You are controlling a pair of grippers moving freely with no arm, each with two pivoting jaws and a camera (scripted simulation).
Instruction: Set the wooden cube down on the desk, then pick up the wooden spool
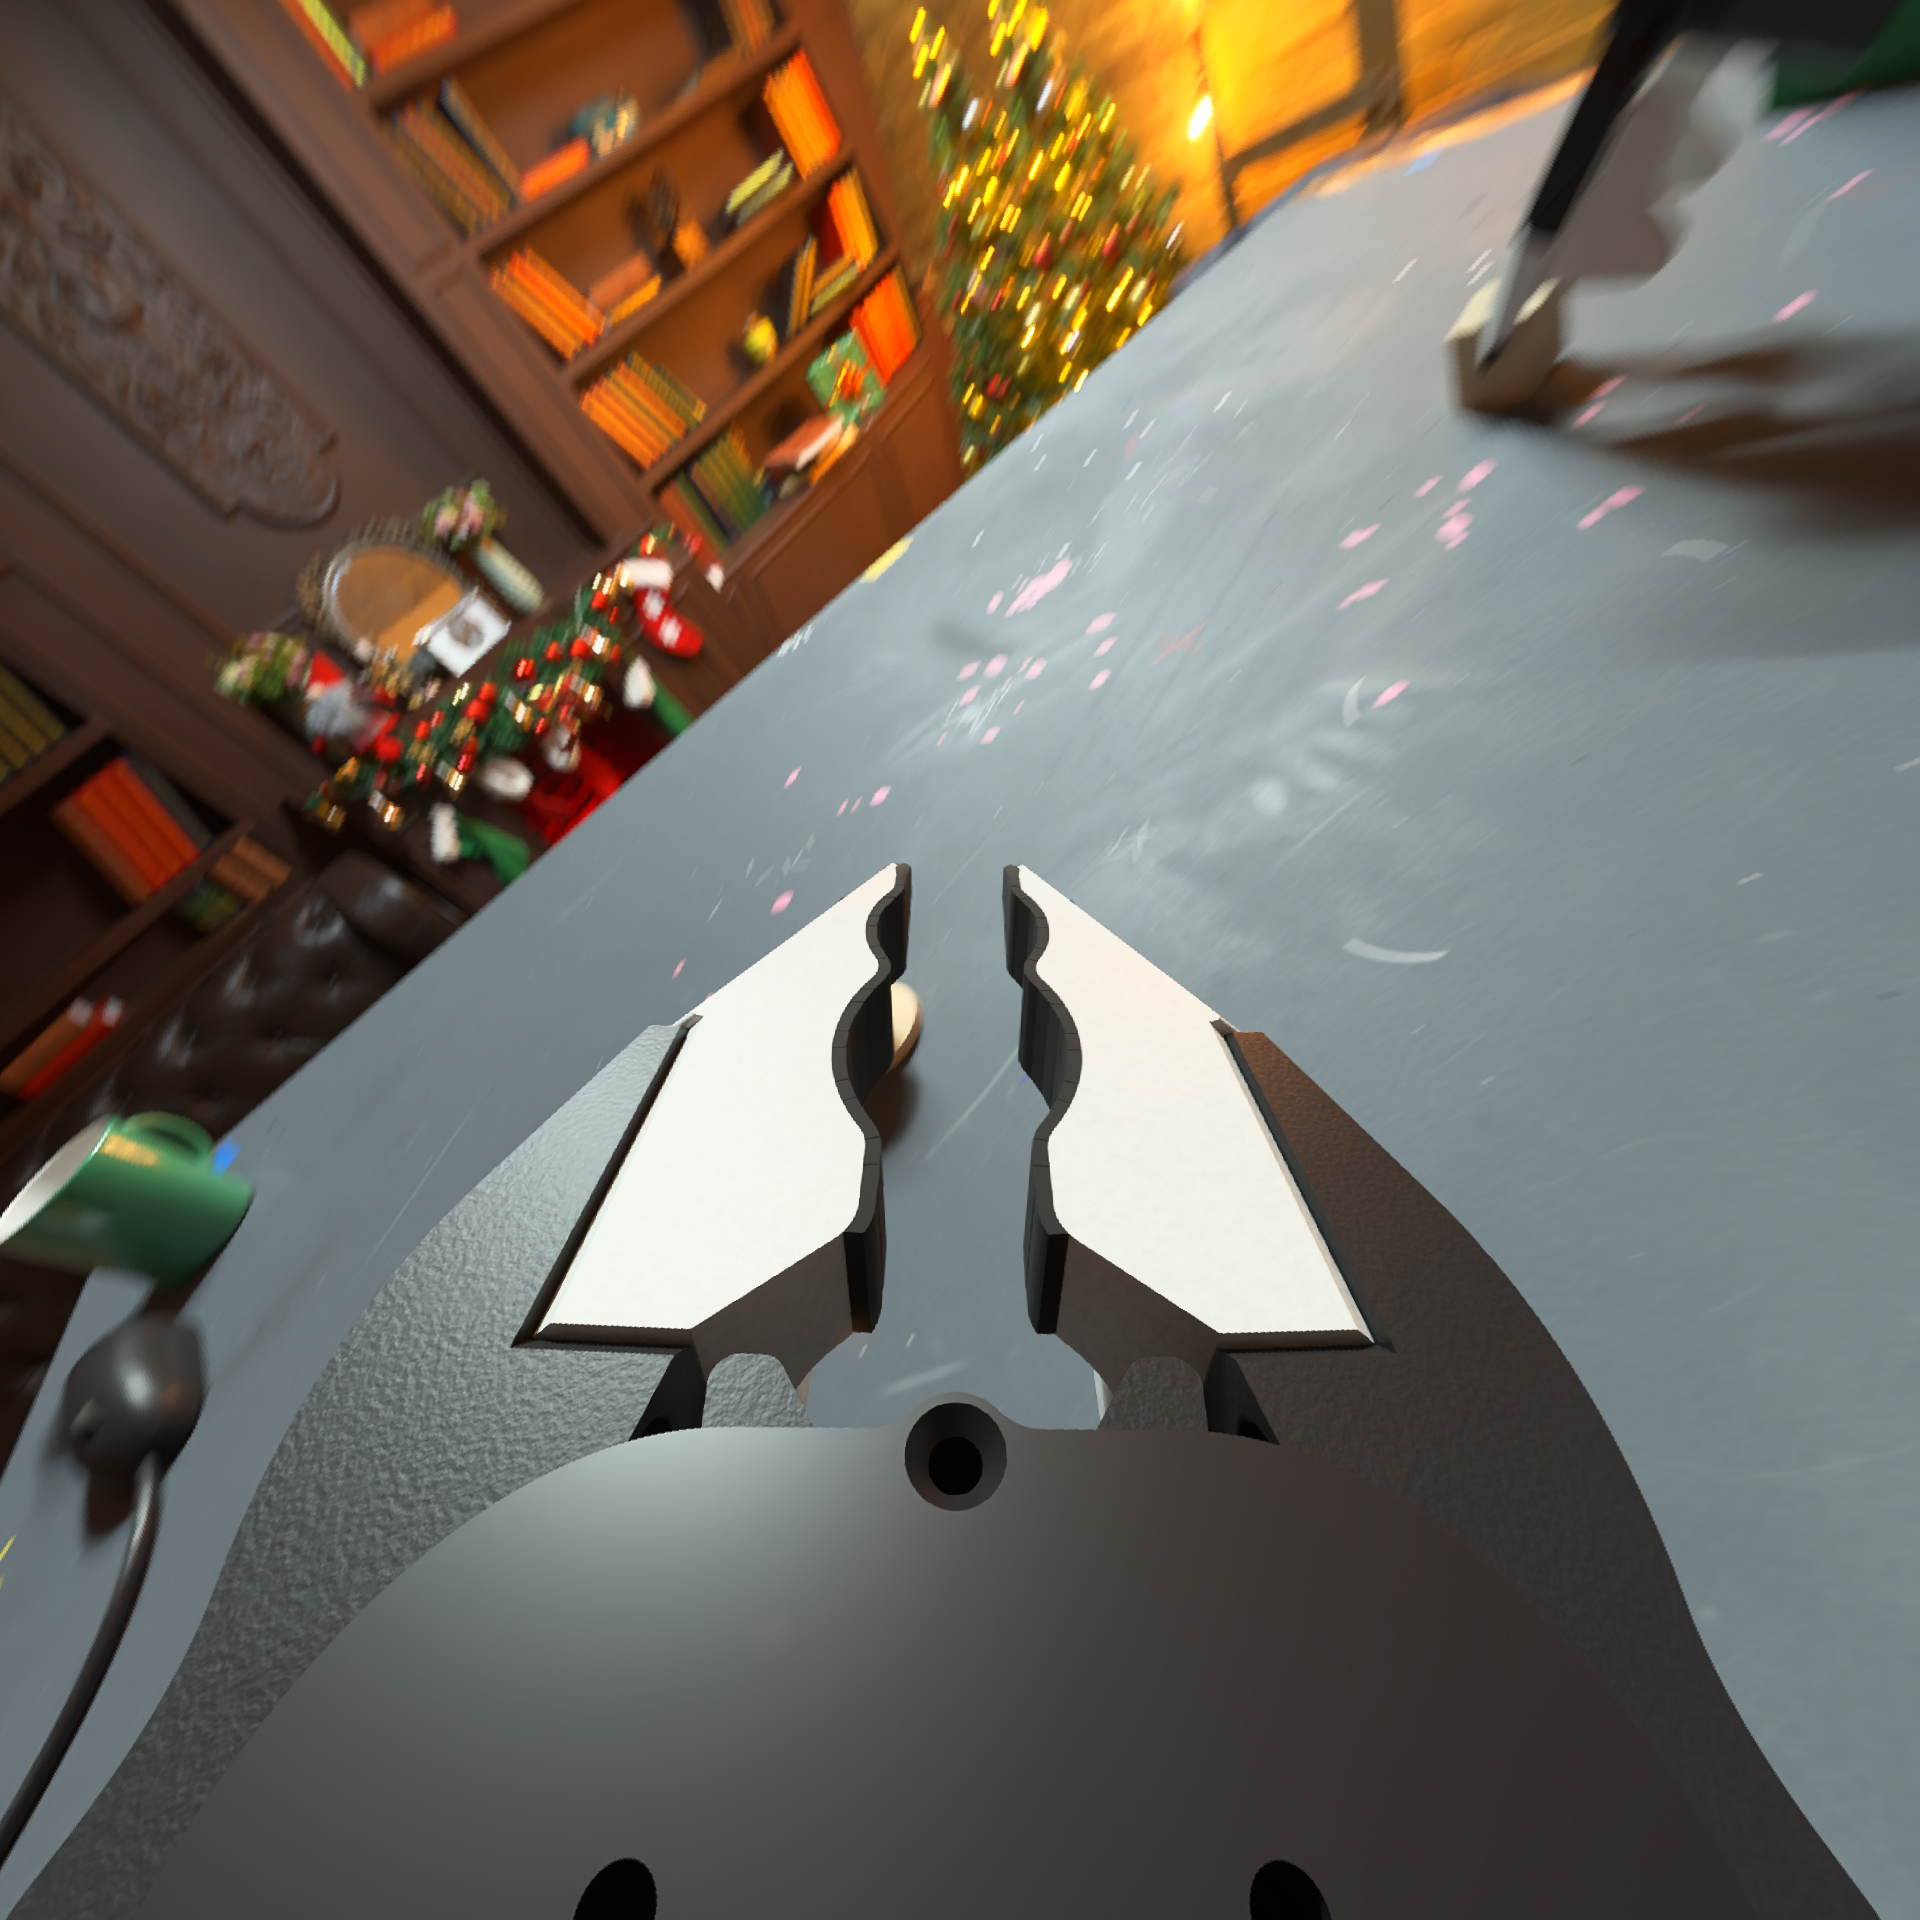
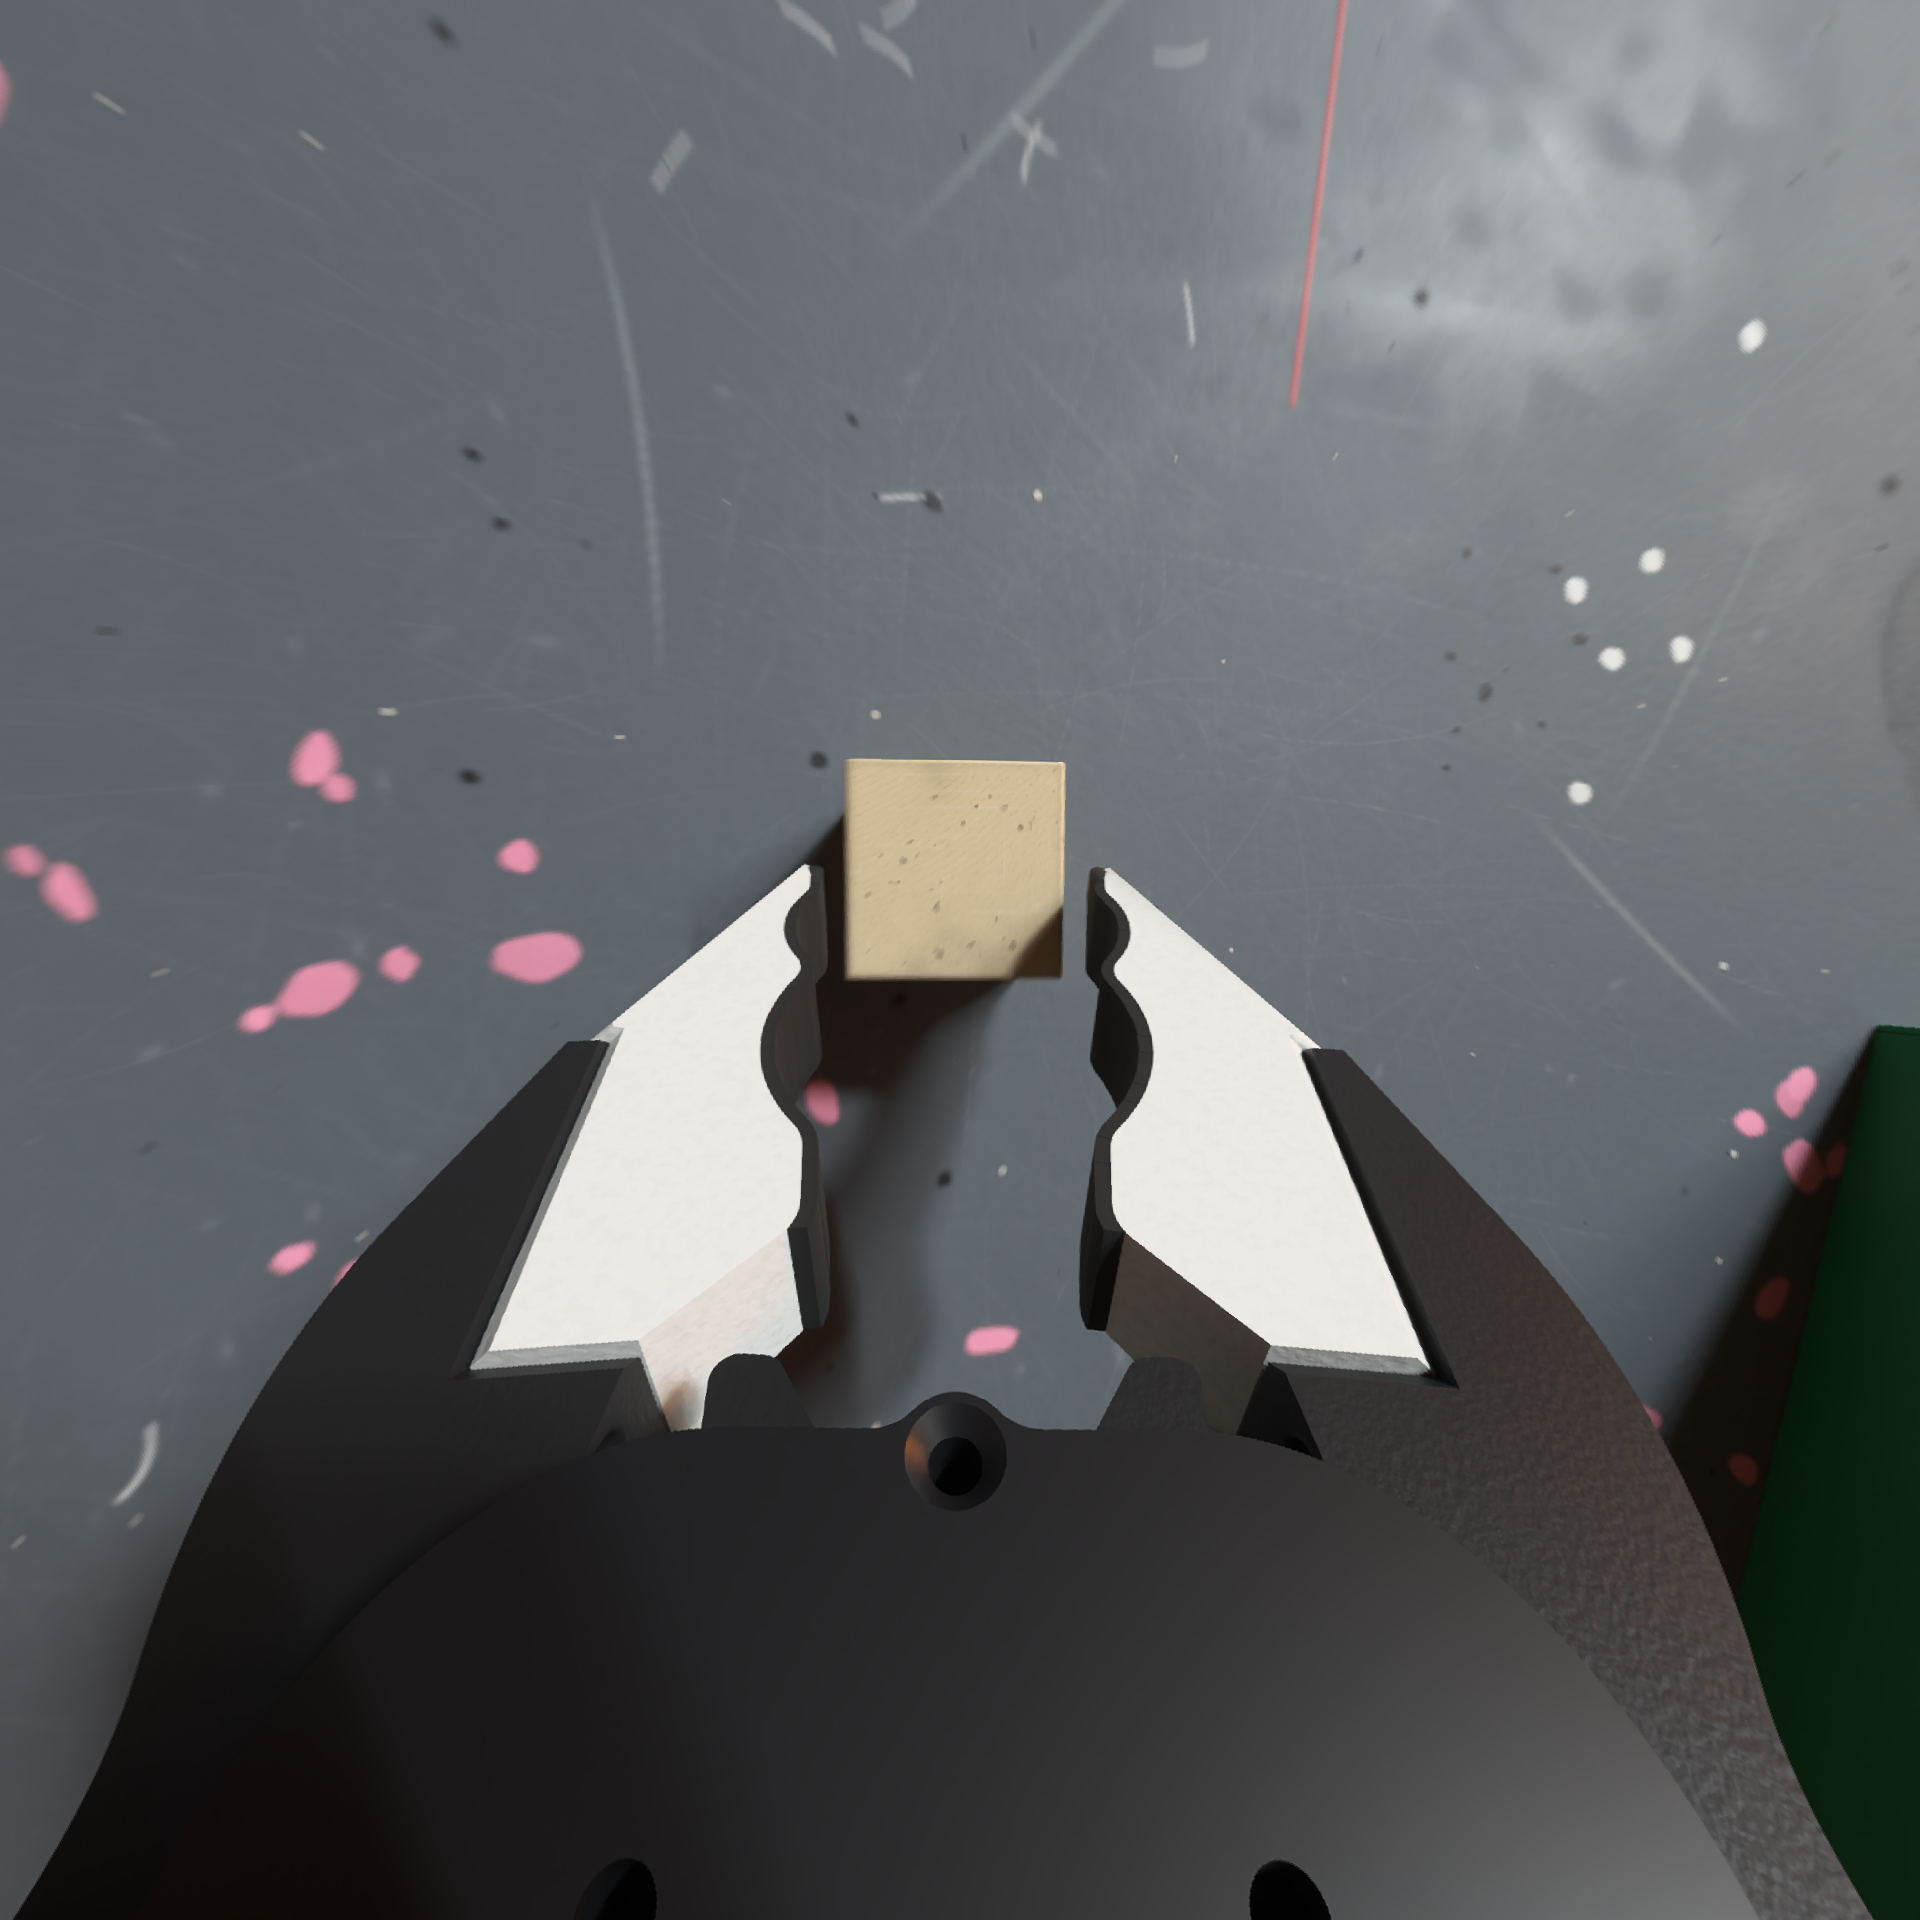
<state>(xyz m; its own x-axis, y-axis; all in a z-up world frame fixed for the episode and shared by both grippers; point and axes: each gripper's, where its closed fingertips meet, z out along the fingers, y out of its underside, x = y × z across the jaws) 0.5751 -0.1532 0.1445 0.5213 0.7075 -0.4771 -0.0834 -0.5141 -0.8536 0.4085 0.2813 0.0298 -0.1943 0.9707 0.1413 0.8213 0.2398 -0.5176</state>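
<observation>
In the right wrist view the wooden cube (image 2: pixel 954 868) rests on the grey desk (image 2: pixel 416 468) between the tips of my right gripper (image 2: pixel 956 875). Its jaws are open, with a thin gap on each side of the cube. In the left wrist view my left gripper (image 1: pixel 956 875) hovers low over the desk (image 1: pixel 1351 831), its jaws slightly apart and empty. A tan rounded piece, the wooden spool (image 1: pixel 904 1029), peeks out from behind the left finger; most of it is hidden. Far at the top right, blurred, the right gripper (image 1: pixel 1538 270) stands over the cube (image 1: pixel 1501 369).
A green mug (image 1: pixel 125 1195) lies tilted near the desk's left edge, beside a black rounded object with a cable (image 1: pixel 135 1392). A dark green object (image 2: pixel 1849 1455) stands at the right edge of the right wrist view. Bookshelves and a lit tree lie beyond the desk edge.
</observation>
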